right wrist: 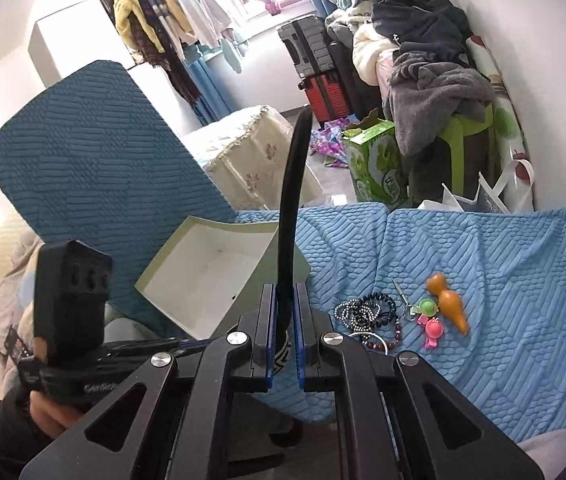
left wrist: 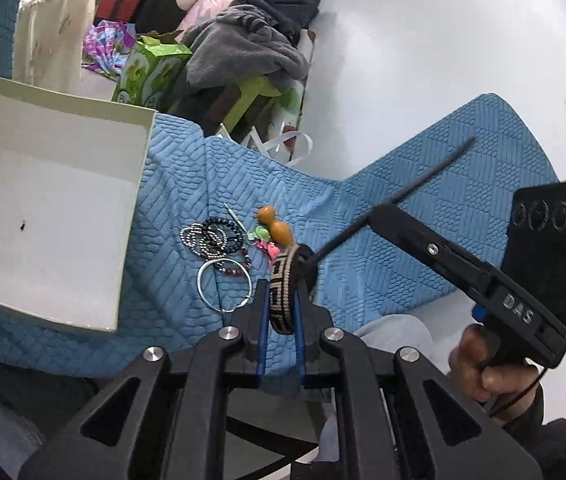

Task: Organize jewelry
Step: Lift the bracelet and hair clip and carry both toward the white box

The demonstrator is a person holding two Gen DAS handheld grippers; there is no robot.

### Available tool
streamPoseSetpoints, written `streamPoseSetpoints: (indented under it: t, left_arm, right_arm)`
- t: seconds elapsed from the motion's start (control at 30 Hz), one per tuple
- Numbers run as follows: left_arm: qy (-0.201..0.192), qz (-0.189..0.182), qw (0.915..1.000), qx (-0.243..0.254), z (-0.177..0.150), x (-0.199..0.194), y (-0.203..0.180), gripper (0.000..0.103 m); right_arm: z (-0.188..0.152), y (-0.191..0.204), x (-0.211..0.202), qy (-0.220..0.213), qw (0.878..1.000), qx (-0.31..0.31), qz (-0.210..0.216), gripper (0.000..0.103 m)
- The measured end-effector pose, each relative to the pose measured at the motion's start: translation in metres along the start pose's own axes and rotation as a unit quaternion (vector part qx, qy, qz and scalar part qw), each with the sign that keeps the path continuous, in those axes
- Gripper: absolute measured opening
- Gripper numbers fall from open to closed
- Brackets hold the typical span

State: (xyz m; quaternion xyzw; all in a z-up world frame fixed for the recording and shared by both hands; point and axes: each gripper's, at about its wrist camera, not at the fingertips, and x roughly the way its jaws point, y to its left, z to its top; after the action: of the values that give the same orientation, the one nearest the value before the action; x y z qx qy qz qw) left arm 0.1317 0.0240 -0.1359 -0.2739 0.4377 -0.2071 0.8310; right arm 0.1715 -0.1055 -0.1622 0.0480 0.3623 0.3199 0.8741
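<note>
Broadly, bed cover: blue quilted cover lies under everything.
Box: open white box sits left of the jewelry pile.
Right gripper: right gripper is clamped on the black strap of the woven band, the strap sticking up past its fingers.
Left gripper: left gripper is closed on the patterned woven band, lifted just right of the pile.
Pile: beaded bracelets, silver bangle, orange gourd charm rest on the cover.
</note>
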Motion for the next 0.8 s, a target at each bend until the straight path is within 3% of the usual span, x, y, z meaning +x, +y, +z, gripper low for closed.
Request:
streamPoseSetpoints:
  t: [0.07,0.1,0.17,0.47,0.53,0.8]
  left_arm:
    - [-0.002,0.005,1.0,0.004,-0.001,-0.001,0.0,0.022]
    - [-0.003,0.004,1.0,0.003,-0.001,-0.002,0.0,0.035]
    - [-0.006,-0.004,1.0,0.005,-0.002,-0.003,0.0,0.039]
    - [0.001,0.028,0.9996,0.008,-0.004,0.008,0.006,0.03]
    - [0.008,0.03,0.9995,0.01,-0.004,0.011,0.007,0.012]
    - [-0.006,0.058,0.9982,0.012,-0.005,0.009,0.009,0.01]
  right_arm:
    - [0.001,0.0,0.0,-0.002,1.0,-0.004,-0.005,0.006]
    - [0.001,0.001,0.001,-0.004,1.0,-0.007,-0.013,0.006]
    - [0.001,-0.001,0.003,-0.003,1.0,-0.002,-0.012,0.006]
    - [0.003,0.0,0.006,-0.002,1.0,0.006,-0.002,0.006]
    - [0.003,0.001,0.006,-0.001,1.0,0.005,-0.002,0.006]
    - [0.004,-0.003,0.009,0.004,1.0,0.022,0.009,0.005]
